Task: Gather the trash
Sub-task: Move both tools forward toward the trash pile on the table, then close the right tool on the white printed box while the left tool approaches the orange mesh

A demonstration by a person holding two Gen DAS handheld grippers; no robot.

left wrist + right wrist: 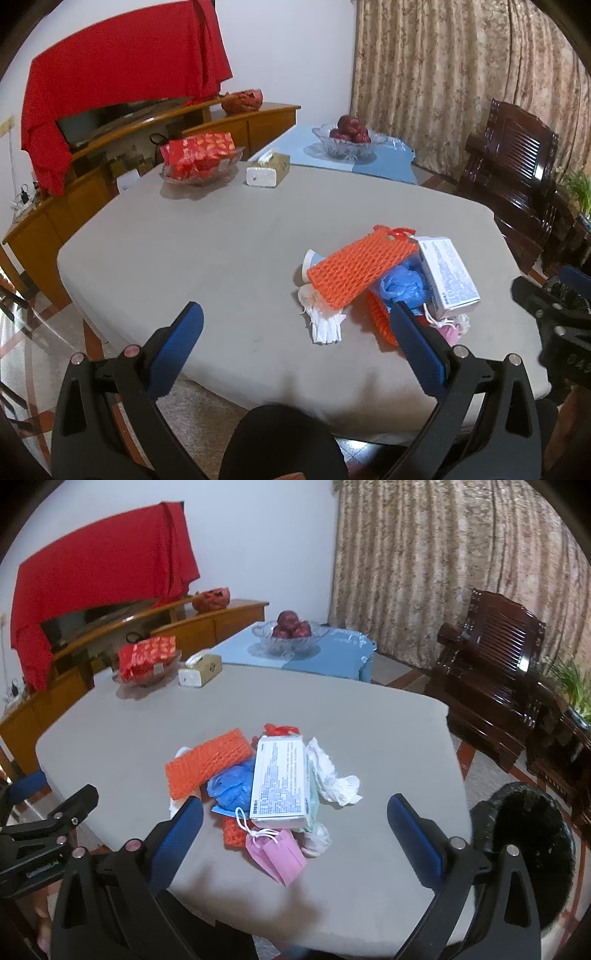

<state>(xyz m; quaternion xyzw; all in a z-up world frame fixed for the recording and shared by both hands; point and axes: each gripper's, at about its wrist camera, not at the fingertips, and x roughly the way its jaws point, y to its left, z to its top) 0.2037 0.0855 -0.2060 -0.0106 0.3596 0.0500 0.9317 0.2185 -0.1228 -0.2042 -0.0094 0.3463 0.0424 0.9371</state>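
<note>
Both the left tool (295,321) and right tool (295,812) gape wide, empty, at frame bottom; ribbed orange foam netting (360,267), a crinkled blue plastic bag (232,786) and a flat white printed carton (280,779) lie heaped mid-frame on the grey tabletop (207,254).

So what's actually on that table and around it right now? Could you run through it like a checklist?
Surface: grey tablecloth, mostly bare around the pile.
Job's things: one heap of trash: orange foam net, blue plastic bag, white printed box on top, crumpled white tissue, pink face mask, paper cup.
Clutter: tissue box, glass dish of red packets.
Grippers: left gripper and right gripper both open, empty, short of the pile.
Cables: some by the wall at the far left.
Surroundings: fruit bowl on a blue table, wooden sideboard, red cloth, dark armchair, curtain.
</note>
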